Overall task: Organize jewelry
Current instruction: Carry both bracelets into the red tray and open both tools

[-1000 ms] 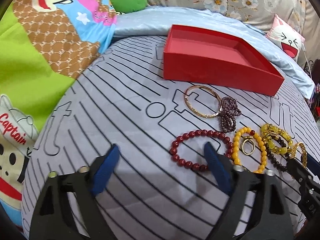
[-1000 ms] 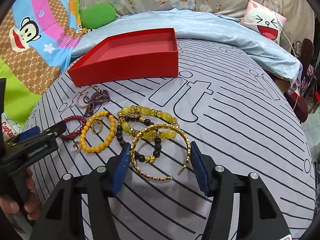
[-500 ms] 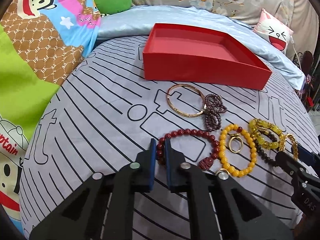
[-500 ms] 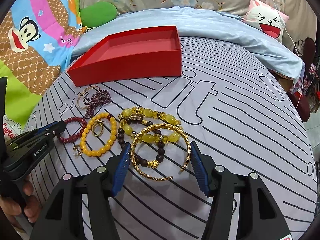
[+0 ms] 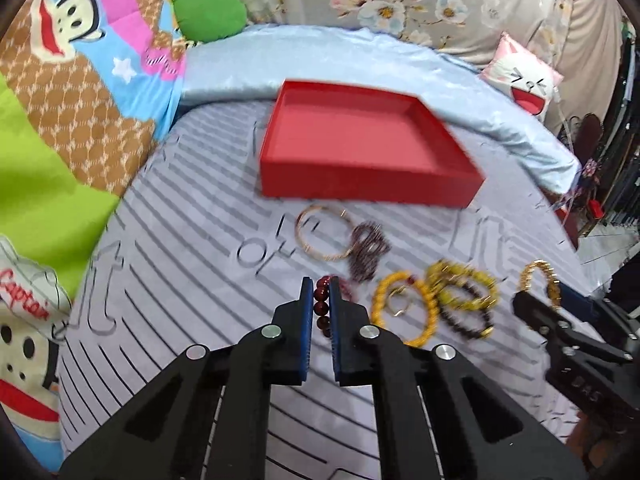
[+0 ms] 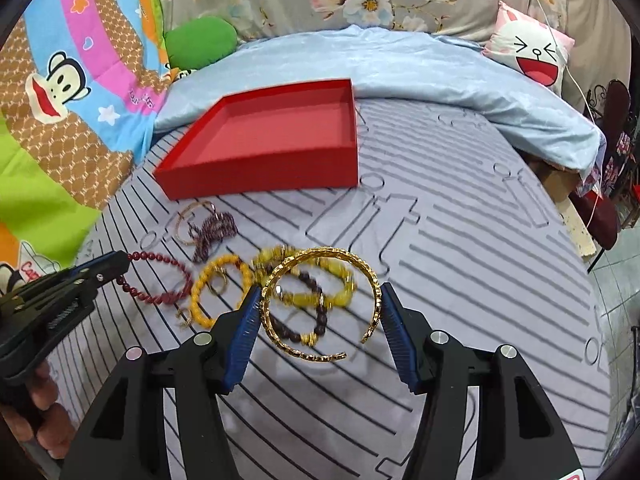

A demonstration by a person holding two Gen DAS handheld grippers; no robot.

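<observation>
My left gripper [image 5: 320,292] is shut on the dark red bead bracelet [image 5: 322,308], which also shows in the right wrist view [image 6: 160,280], lifted off the sheet. My right gripper [image 6: 318,304] is shut on the gold open bangle [image 6: 320,304], its pads [image 6: 244,328] pressing both sides and the bangle raised. An empty red tray [image 6: 256,176] stands behind. On the sheet lie an orange bead bracelet [image 6: 218,288], a yellow and dark bead bracelet [image 6: 312,296], a thin rose-gold bangle [image 5: 324,232] and a dark maroon beaded piece [image 5: 366,250].
The jewelry lies on a grey striped bed sheet [image 6: 460,260]. A light blue quilt [image 6: 400,68] is bunched behind the tray. A cartoon blanket [image 5: 60,100] covers the left side, a green cushion [image 6: 200,40] and a pink pillow [image 6: 532,54] lie at the back.
My left gripper closed on the red bead bracelet and lifted it. My right gripper closed on the gold bangle and raised it off the other bracelets.
</observation>
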